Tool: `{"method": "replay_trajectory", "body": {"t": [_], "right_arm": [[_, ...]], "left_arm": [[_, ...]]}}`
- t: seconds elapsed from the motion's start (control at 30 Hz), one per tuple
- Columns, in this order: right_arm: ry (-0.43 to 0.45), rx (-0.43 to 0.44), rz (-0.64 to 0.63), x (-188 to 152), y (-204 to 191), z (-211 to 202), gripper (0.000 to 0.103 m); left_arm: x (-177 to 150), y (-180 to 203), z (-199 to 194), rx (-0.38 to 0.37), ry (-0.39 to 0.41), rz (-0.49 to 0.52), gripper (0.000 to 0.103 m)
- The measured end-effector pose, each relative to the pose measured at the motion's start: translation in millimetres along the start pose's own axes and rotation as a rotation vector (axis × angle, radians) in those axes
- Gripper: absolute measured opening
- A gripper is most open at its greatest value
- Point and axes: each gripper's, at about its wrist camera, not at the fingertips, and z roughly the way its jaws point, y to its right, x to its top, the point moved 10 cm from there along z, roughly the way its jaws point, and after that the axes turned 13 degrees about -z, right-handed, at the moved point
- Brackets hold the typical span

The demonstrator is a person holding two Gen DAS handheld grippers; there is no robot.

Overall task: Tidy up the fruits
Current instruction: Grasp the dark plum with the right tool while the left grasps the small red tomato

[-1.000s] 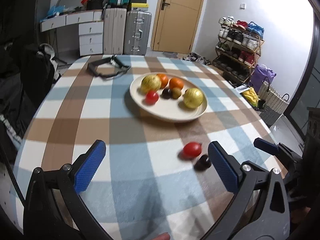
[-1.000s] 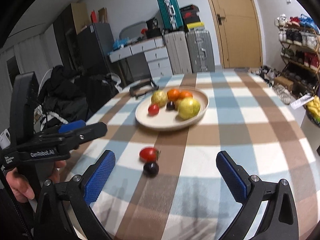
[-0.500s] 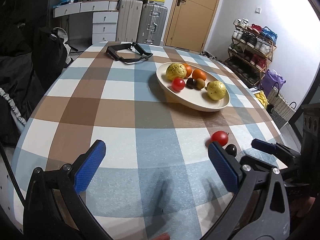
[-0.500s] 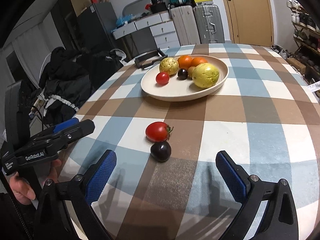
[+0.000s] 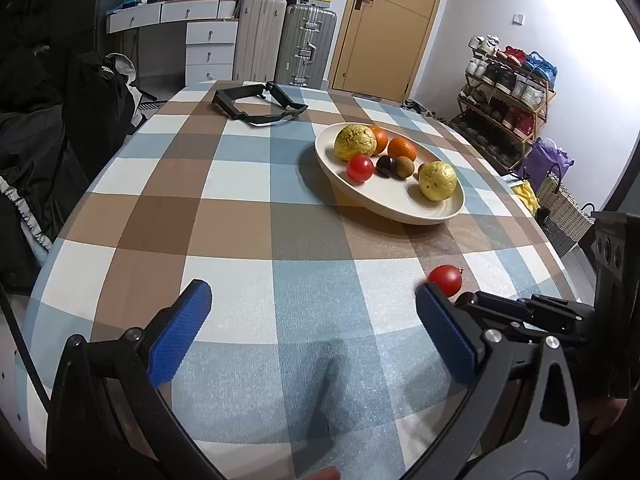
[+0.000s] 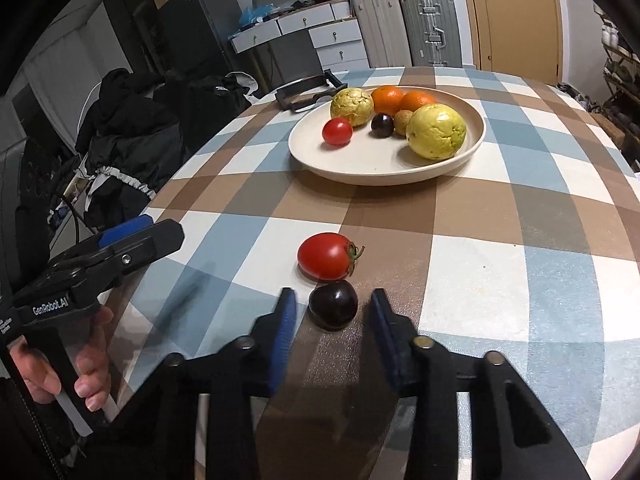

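A cream plate [image 6: 360, 178] on the checked tablecloth holds two yellow fruits, two oranges, a red tomato, a dark plum-like fruit and a small brown fruit. Nearer the front edge lie a loose red tomato [image 6: 325, 256] and a dark round fruit [image 6: 333, 312], touching each other. My right gripper [image 6: 333, 297] is low over the cloth and its jaws are closing around the dark fruit, with a thin gap still showing on each side. My left gripper [image 5: 312, 296] stands open over bare cloth with nothing between its fingers. The loose tomato [image 5: 446, 279] sits just beyond its right finger.
A black strap-like frame [image 5: 256, 106] lies at the table's far side. Dark clothes are piled on a chair [image 6: 128, 140] to the left. Suitcases [image 5: 304, 44], drawers and a door stand behind, and a shoe rack [image 5: 508, 92] is at the right. The table edge curves close in front.
My right gripper's jaws have gone from wide apart to narrow around the dark fruit, and it has sunk closer to the cloth. The left gripper shifted slightly, staying open.
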Motion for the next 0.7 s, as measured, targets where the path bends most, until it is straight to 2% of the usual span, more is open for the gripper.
{"method": "replay_trajectory", "body": {"t": [0.07,0.33,0.7], "right_arm": [[0.004,0.01,0.008,-0.6,0.4,-0.6,0.026],[0.04,0.021,0.034,-4.2,9.7,-10.8,0.026],[0.103,-0.044,0.051,-12.7,43.3,-42.8,0.026]], "left_arm": [[-0.2,0.5,1.0,0.003,-0.001,0.003,0.102],[-3.5,19.2,13.3,-0.002,-0.034,0.04,0.102],[-19.2,71.7,40.9,-0.051,-0.122,0.128,0.102]]}}
